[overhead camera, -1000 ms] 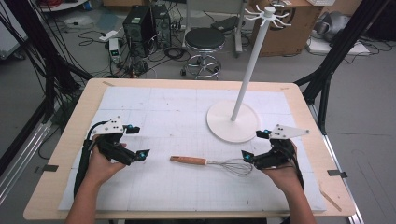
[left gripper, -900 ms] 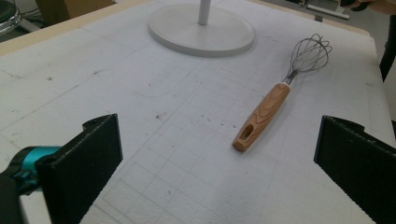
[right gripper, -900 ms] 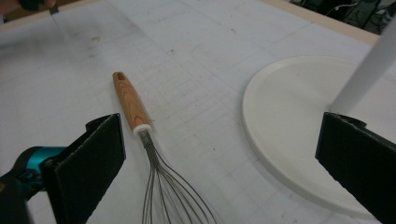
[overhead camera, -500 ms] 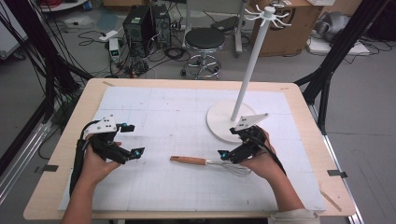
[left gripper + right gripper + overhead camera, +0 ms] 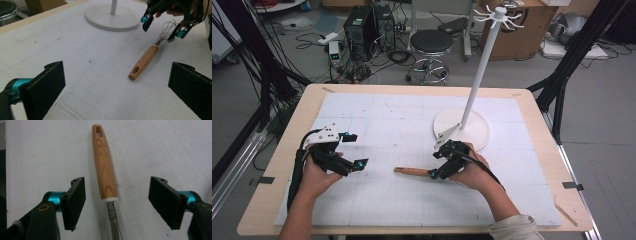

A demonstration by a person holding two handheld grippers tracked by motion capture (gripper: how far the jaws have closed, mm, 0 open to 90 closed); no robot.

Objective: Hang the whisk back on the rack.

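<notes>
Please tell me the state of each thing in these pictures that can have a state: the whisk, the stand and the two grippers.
whisk: lying flat on the table, not gripped, between the open jaws of the right gripper.
right gripper: open, straddling the whisk near the handle's wire end.
left gripper: open, holding nothing, away from the whisk.
hook stand: upright on its round base, hooks empty.
</notes>
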